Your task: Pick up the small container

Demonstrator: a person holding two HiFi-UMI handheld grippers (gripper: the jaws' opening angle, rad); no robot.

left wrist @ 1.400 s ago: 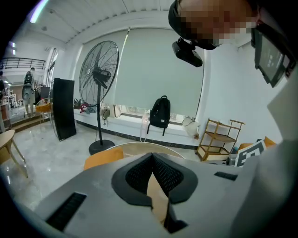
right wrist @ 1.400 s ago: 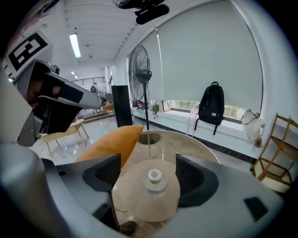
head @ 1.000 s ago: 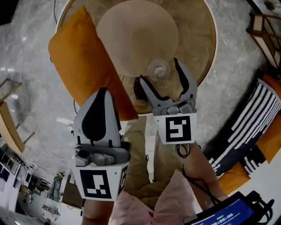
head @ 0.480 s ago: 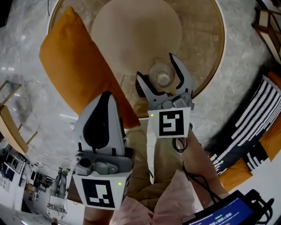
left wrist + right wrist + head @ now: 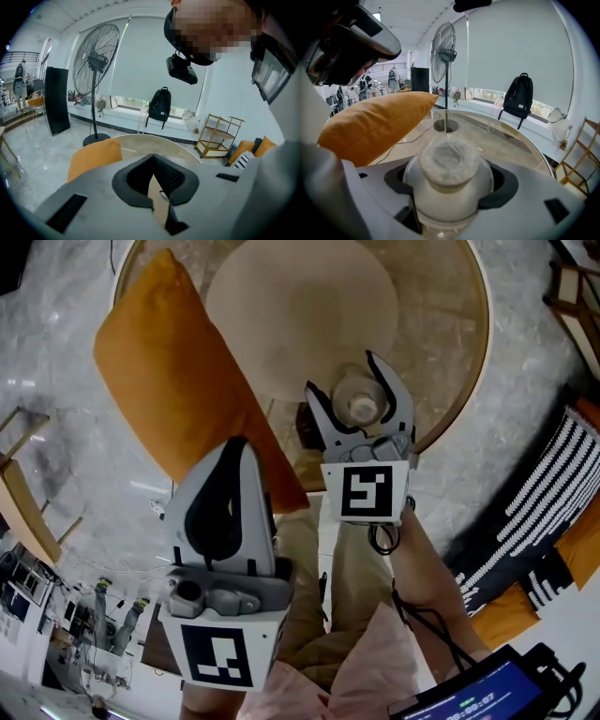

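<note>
Translucent and round, the small container with a whitish lid (image 5: 449,164) sits between the right gripper's (image 5: 343,376) jaws. The dark pads press its sides left and right, so the claw is closed on it. It is at the near edge of the round glass table with a wooden rim (image 5: 441,324), just beside the orange cushion (image 5: 178,390). The left gripper (image 5: 153,173) is held nearer the body, its jaws together and holding nothing.

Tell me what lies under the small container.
Glass tabletop shows beneath the small container; its base is hidden by its own body and the right gripper.
</note>
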